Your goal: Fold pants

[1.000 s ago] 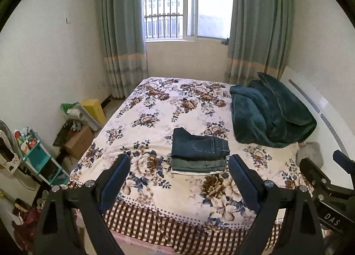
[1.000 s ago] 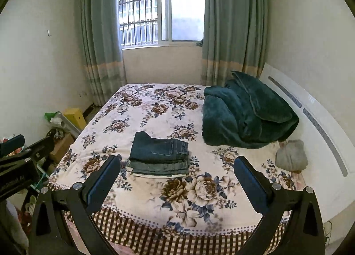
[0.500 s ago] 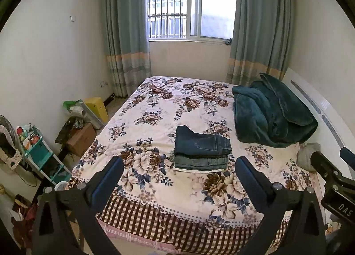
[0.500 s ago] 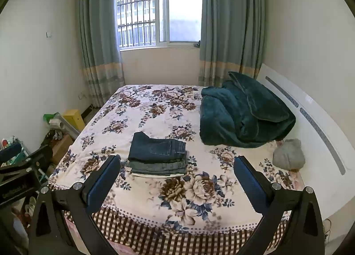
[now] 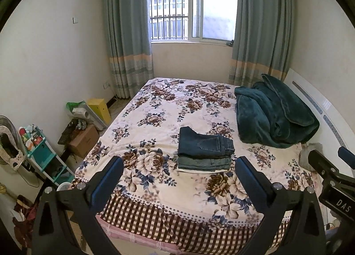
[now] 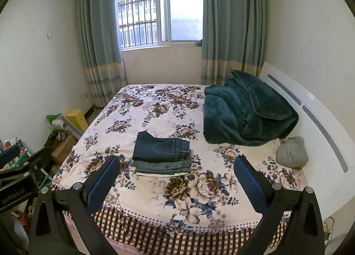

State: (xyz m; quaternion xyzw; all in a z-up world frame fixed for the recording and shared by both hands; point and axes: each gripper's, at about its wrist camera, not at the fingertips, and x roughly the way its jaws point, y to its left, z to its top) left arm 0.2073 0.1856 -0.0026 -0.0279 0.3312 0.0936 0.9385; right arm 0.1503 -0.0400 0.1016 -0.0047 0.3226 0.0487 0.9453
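Left side of the room: shelf cart (image 5: 42, 155) and cardboard box (image 5: 83, 140) on the floor by the wall, not relevant. My left gripper (image 5: 177, 179) hangs back off the near edge of the bed (image 5: 155, 192), jaws spread as wide as they go, nothing between them. Centre: the pants (image 5: 205, 144), dark denim, lie folded into a compact rectangle on top of a stack (image 5: 204, 161) of other folded jeans, sitting on the floral cover a bit in from the near edge. Edges look square enough from both views. My right gripper (image 6: 177, 177) is likewise wide, empty, clear of the bed, well apart from the pile. Right: teal blanket (image 6: 246, 110) bunched against the headboard (image 6: 310, 104), grey bundle (image 6: 291, 151) beside it.

Step as I read it: fold done, both hands released and pulled away. Task looks complete or nearly so. If anything is left, it's a tidy-up press on the top layer, which would need me to reach in over the edge without dragging the stack. No unfolded garment in view to start on.
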